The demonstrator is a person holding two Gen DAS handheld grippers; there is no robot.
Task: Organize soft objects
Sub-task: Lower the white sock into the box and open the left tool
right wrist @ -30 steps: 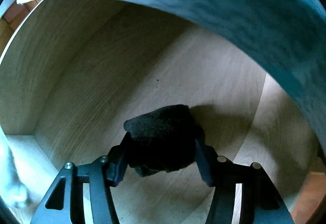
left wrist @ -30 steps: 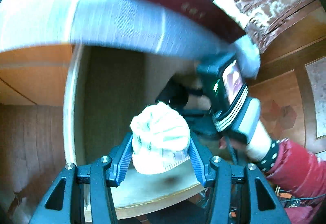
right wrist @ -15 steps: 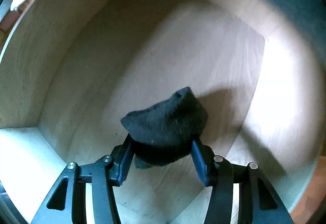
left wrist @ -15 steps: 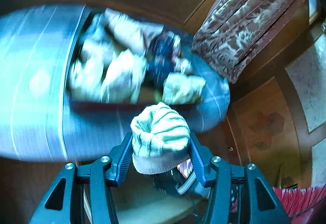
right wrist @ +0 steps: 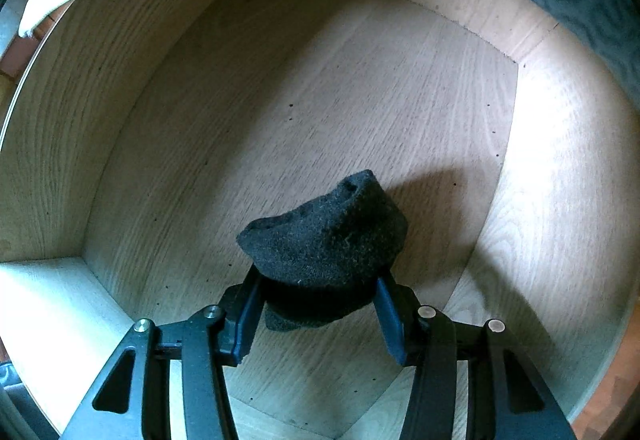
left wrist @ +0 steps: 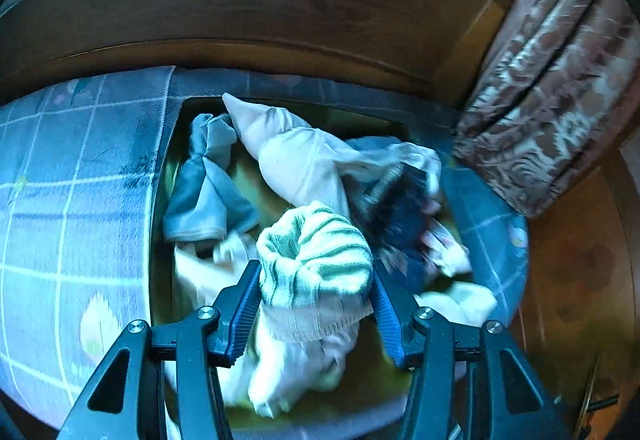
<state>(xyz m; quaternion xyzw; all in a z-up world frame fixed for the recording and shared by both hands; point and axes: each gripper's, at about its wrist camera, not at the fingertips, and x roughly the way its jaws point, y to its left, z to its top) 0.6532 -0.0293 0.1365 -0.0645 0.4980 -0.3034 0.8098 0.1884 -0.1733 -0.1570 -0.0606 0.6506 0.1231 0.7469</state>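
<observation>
My left gripper (left wrist: 316, 280) is shut on a rolled white sock with green stripes (left wrist: 316, 260) and holds it above a tray (left wrist: 160, 176) heaped with soft items: a grey cloth (left wrist: 204, 192), a pale cream cloth (left wrist: 296, 160), a dark blue sock (left wrist: 404, 216) and more white pieces. My right gripper (right wrist: 320, 296) is shut on a rolled black sock (right wrist: 324, 240) and holds it inside a light wooden compartment (right wrist: 320, 100), just above its floor.
The tray lies on a blue checked cloth (left wrist: 72, 200). Behind it stands dark wooden panelling (left wrist: 240, 12), with a patterned brown curtain (left wrist: 552, 100) at the right. The wooden compartment's walls (right wrist: 60, 160) enclose the right gripper on the left, back and right.
My left gripper has swung up from the wooden compartment to above the tray, still holding the striped sock. My right gripper has pushed deeper into the compartment with the black sock.
</observation>
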